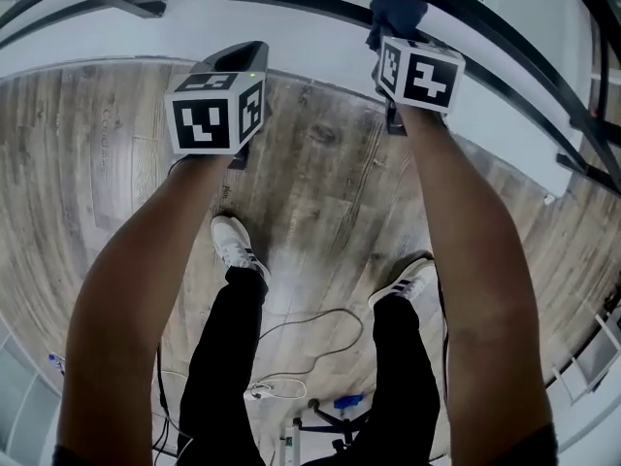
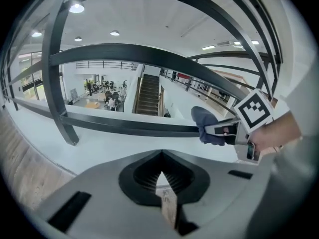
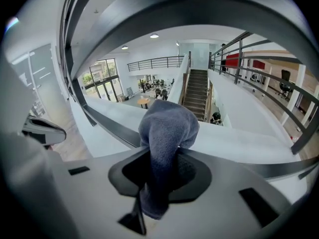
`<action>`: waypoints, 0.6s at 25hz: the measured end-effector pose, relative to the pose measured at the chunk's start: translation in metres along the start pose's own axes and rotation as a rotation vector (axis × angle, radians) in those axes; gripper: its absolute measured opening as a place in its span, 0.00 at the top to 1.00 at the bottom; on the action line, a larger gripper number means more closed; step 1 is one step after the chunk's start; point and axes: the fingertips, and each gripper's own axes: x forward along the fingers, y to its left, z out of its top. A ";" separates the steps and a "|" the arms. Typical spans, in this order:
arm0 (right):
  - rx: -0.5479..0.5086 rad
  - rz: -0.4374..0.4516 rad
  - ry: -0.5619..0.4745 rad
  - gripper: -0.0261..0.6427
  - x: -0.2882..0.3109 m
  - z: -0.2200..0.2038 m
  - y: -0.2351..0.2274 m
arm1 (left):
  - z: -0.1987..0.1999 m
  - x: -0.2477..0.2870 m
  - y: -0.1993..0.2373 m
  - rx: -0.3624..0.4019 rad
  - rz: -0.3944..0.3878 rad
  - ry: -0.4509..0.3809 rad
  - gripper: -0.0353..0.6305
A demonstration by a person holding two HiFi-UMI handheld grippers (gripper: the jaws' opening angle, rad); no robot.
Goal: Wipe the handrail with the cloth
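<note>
A dark blue-grey cloth [image 3: 167, 131] is bunched between the jaws of my right gripper [image 3: 159, 158], which is shut on it. In the head view the cloth [image 1: 396, 13] sits against a dark metal rail [image 1: 291, 8] of the railing, just beyond the right gripper's marker cube [image 1: 419, 74]. The left gripper view shows the cloth [image 2: 207, 125] lying on the lower horizontal rail [image 2: 124, 126]. My left gripper [image 2: 160, 176] is shut on nothing and hangs short of the railing, to the left of the right one. Its marker cube [image 1: 218, 110] shows in the head view.
The railing has several curved dark bars [image 2: 149, 54] and an upright post [image 2: 57, 83] over a white ledge [image 1: 310, 51]. Beyond lies an atrium with a staircase [image 3: 197, 91]. A wooden floor [image 1: 330, 183], the person's legs and sneakers [image 1: 233, 246] and cables [image 1: 310, 343] are below.
</note>
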 end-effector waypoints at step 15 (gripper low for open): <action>0.049 -0.026 0.027 0.83 -0.051 -0.048 -0.147 | 0.024 0.044 -0.151 0.068 -0.068 0.008 0.94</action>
